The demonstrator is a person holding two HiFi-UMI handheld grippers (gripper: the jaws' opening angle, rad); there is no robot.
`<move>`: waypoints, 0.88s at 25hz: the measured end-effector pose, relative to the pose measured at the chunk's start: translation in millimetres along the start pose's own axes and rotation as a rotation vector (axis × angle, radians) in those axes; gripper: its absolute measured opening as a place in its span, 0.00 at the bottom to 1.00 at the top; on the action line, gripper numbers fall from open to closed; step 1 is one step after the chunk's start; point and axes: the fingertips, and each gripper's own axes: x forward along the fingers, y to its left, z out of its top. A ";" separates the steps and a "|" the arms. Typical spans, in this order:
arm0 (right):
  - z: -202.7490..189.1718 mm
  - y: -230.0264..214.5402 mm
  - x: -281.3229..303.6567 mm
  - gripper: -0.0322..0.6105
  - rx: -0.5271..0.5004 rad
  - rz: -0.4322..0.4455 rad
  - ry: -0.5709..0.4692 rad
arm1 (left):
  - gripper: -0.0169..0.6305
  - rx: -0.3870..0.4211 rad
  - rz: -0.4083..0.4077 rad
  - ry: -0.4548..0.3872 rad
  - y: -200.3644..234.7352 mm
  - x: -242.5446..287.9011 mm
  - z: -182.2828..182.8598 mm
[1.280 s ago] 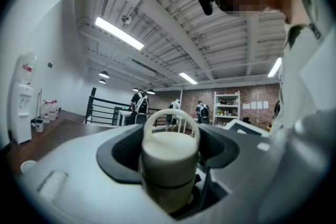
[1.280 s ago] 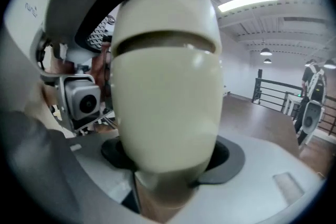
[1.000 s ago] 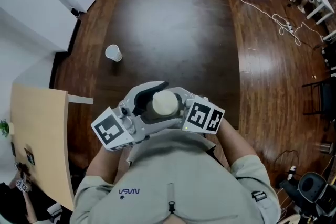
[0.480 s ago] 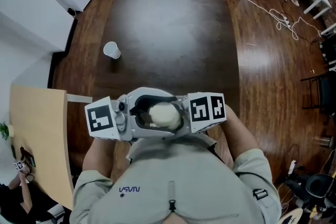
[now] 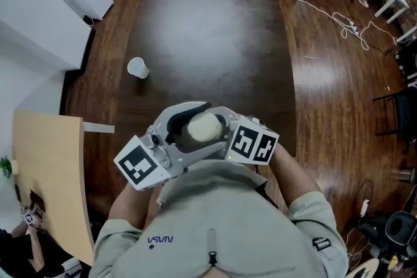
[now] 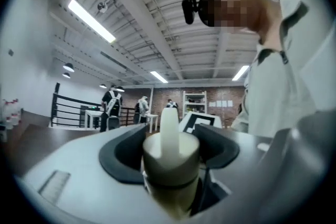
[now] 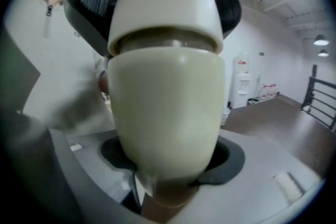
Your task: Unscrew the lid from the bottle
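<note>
Two grippers, left gripper (image 6: 169, 140) jaws closing round lid (image 5: 203, 128), right gripper (image 7: 173, 165) clamped on bottle (image 7: 165, 107), NASA on shirt (image 5: 215, 218)

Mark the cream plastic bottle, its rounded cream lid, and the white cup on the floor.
cream plastic bottle (image 7: 165, 134), right gripper view, middle of its body
rounded cream lid (image 7: 165, 2), right gripper view, front of its dome
white cup (image 5: 137, 67), head view, its open top

The only words I can read are the small NASA lettering (image 5: 160, 239), upside down on the person's grey top (image 5: 215, 211).
</note>
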 end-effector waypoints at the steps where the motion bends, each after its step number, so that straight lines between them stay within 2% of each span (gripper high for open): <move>1: -0.3 -13.4 -0.7 0.52 0.006 -0.095 -0.005 | 0.50 0.009 0.072 -0.003 7.3 2.9 0.0; 3: -1.0 -37.7 -4.0 0.52 0.029 -0.280 -0.015 | 0.50 0.019 0.202 -0.004 20.5 7.1 -2.0; 5: -5.4 -52.4 -7.2 0.52 0.084 -0.422 -0.036 | 0.50 0.028 0.293 -0.004 28.3 10.9 -6.6; 8: -13.0 -60.3 -10.1 0.52 0.150 -0.531 -0.063 | 0.50 0.017 0.368 -0.012 30.6 18.0 -10.9; 15: -29.0 -66.3 -14.5 0.52 0.173 -0.540 -0.024 | 0.50 -0.016 0.396 -0.065 32.5 20.0 -1.4; 19: -45.6 -73.6 -18.3 0.52 0.207 -0.556 -0.042 | 0.50 0.061 0.417 -0.088 45.8 5.7 -3.2; 22: -59.2 -85.3 -22.9 0.52 0.223 -0.583 -0.066 | 0.50 0.056 0.454 -0.085 62.9 -7.7 -16.6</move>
